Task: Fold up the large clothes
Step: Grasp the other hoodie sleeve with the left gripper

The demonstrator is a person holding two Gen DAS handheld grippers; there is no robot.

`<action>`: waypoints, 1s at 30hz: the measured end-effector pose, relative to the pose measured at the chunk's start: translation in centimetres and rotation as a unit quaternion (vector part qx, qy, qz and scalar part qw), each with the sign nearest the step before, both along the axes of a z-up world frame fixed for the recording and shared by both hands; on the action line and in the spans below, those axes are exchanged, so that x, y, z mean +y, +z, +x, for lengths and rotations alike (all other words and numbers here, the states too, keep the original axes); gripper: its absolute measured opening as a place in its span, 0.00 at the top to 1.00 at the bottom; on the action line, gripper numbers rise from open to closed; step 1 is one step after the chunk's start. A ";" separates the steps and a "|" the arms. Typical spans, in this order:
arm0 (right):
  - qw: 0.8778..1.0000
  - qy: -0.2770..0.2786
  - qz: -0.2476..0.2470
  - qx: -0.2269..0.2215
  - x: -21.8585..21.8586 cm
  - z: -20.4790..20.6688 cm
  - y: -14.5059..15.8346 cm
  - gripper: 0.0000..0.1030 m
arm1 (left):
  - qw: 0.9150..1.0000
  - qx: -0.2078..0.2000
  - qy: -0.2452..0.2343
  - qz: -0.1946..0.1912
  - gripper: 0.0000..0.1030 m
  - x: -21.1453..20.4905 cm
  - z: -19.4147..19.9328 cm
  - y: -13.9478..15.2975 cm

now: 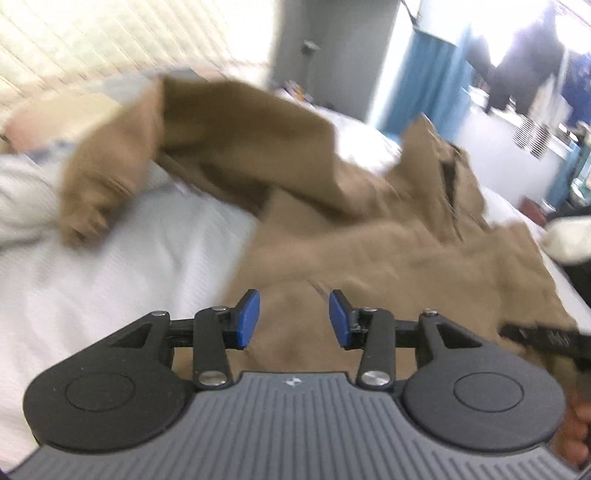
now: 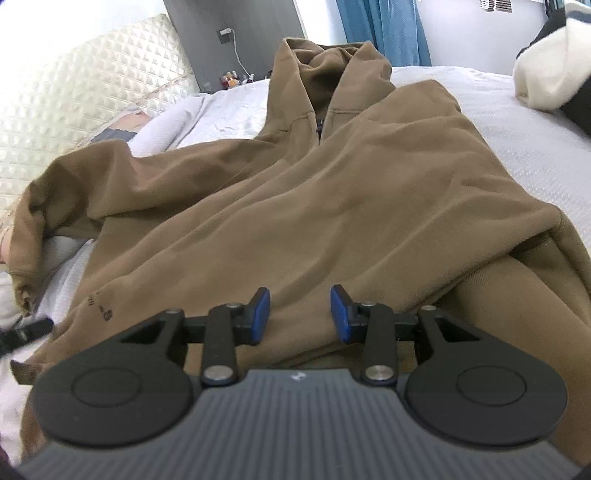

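A large brown zip hoodie (image 2: 295,184) lies front up on a white bed (image 2: 535,147), its hood (image 2: 325,62) at the far end. In the blurred left wrist view the hoodie (image 1: 388,240) has one sleeve (image 1: 110,166) thrown out to the left over the sheet (image 1: 129,266). My left gripper (image 1: 294,319) hovers at the near left edge of the body, blue pads apart, with nothing pinched. My right gripper (image 2: 300,315) stands just above the near hem with its pads apart, fabric beneath them and none gripped.
A quilted cream headboard (image 2: 74,110) and pillows (image 1: 22,199) lie to the left. A white and black bundle (image 2: 546,81) sits at the bed's far right. Blue curtains (image 2: 384,29) hang behind. Small bottles (image 2: 232,79) stand beside the bed. A hand (image 1: 576,435) shows at the lower right.
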State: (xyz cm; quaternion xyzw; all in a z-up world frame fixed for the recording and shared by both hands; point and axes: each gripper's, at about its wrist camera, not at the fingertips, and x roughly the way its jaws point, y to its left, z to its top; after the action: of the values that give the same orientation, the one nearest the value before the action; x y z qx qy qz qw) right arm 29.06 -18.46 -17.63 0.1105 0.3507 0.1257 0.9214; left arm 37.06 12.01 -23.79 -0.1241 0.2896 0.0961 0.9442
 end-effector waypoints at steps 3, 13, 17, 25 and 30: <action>1.000 0.002 0.005 -0.002 0.1 -0.2 0.3 0.62 | 0.998 -0.002 0.066 0.008 0.50 2.5 0.8 1.7; 0.999 0.019 -0.019 -0.016 1.8 0.5 0.2 0.60 | 0.976 0.010 0.196 0.093 0.38 11.9 4.9 2.7; 1.000 0.021 -0.016 -0.012 2.0 0.9 0.0 0.60 | 0.976 0.010 0.195 0.090 0.38 14.4 6.6 2.2; 0.998 0.005 -0.056 -0.037 3.2 2.4 0.5 0.60 | 0.986 0.009 0.112 0.123 0.38 13.9 11.3 1.5; 0.998 0.013 -0.055 -0.025 3.4 3.2 -0.1 0.60 | 0.982 0.059 0.120 0.133 0.59 14.9 14.4 0.6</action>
State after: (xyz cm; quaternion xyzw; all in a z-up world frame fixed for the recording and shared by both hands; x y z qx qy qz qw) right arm 32.24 -15.02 -17.75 0.0521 0.3354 0.1210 0.9328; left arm 51.50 26.88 -23.14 -0.0257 0.3129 0.2537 0.9149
